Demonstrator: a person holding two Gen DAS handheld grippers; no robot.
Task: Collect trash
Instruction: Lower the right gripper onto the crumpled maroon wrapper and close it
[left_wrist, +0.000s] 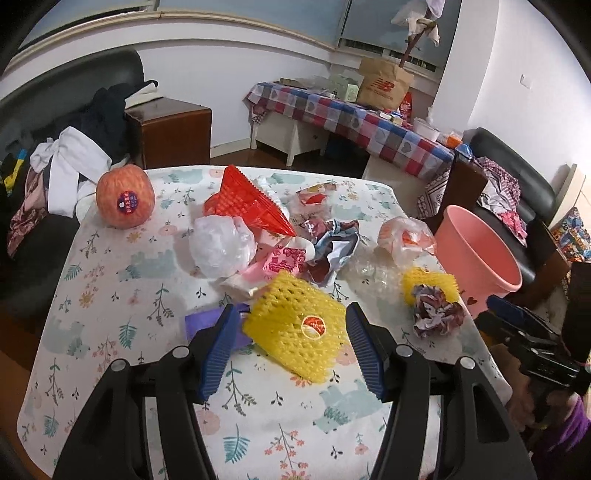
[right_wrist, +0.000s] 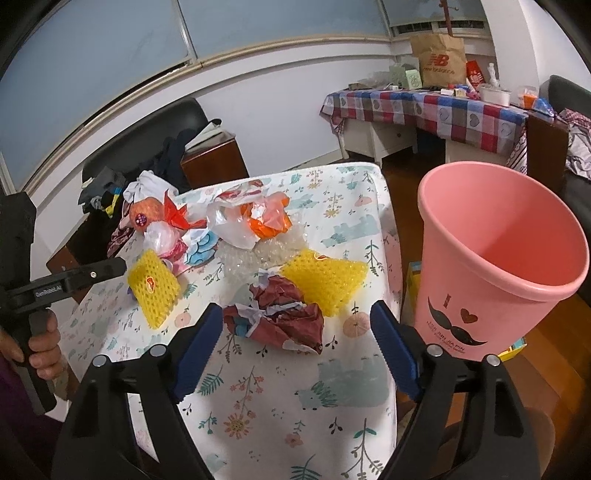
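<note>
Trash is lying all over the table: the right gripper, open and empty, is framing a light, squashy paper ball, while the left gripper, also open, is framing soft yellow foam netting, both easy to pinch mid-body.

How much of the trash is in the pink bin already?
None that shows: the visible inside of the pink bin looks bare. Both grippers are open, the left gripper around a yellow foam net, the right gripper around a crumpled wrapper. The whole pile remains.
</note>
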